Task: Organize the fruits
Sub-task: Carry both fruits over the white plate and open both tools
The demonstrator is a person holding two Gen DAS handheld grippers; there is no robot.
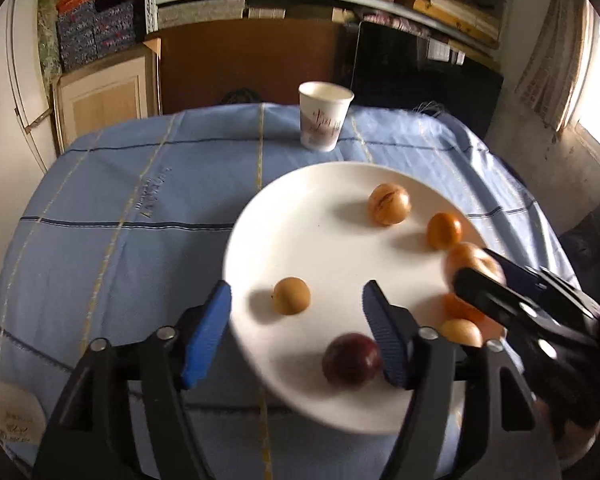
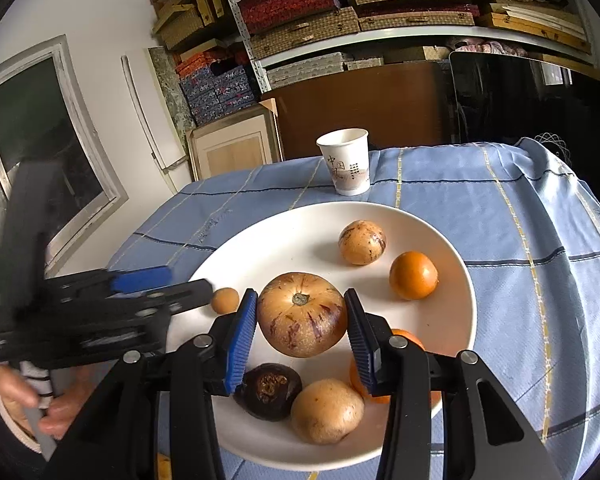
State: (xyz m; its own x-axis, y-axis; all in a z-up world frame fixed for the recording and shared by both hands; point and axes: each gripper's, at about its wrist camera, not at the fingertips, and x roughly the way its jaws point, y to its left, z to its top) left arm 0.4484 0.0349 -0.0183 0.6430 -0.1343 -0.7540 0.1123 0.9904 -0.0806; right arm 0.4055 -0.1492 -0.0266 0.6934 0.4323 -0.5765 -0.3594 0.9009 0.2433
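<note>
We see a white plate (image 2: pixel 452 320) on the blue-clothed bench (image 2: pixel 520 220), holding the fruits. The right gripper (image 2: pixel 302 320) has its jaws clamped on a big striped melon (image 2: pixel 302 314) above the plate. The left gripper (image 1: pixel 296 312) hangs over the plate's edge, jaws apart and empty, a small tan fruit (image 1: pixel 291 295) lying between them. A paper cup (image 2: pixel 345 162) stands behind the plate.

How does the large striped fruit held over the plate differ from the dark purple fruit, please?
The striped fruit is tan with purple streaks and larger; the dark purple fruit is near-black and smaller. The striped fruit sits clamped in the right hand-held gripper; the purple one lies free. Both are round, over the white plate.
</note>
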